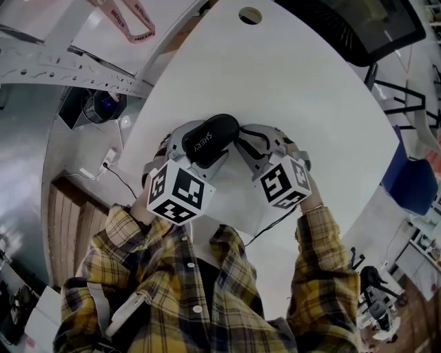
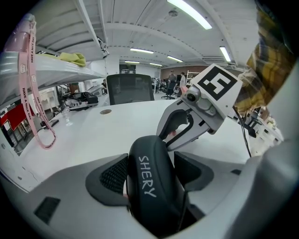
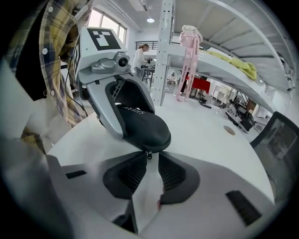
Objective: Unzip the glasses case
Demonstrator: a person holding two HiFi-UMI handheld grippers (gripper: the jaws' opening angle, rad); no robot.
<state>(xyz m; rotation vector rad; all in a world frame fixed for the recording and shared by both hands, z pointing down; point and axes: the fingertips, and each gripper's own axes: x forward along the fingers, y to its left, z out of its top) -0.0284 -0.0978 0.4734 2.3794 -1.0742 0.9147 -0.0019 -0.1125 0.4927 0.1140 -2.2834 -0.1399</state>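
Observation:
A black oval glasses case (image 1: 212,138) marked SHERY is held just above the white table (image 1: 289,89). My left gripper (image 1: 205,150) is shut on the case (image 2: 150,184), one pad on each long side. In the right gripper view the case (image 3: 140,122) points its rounded end at me, and the small zipper pull (image 3: 148,155) hangs from that end. My right gripper (image 3: 149,172) stands open at that end, the pull at the mouth of its jaws with neither pad touching it. The left gripper view shows the right gripper (image 2: 174,136) just behind the case's far end.
The table has a round cable hole (image 1: 249,14) at its far side, and a black office chair (image 1: 365,27) stands beyond it. A pink lanyard (image 1: 131,24) hangs from the metal shelf frame at the left. A blue seat (image 1: 408,185) is at the right.

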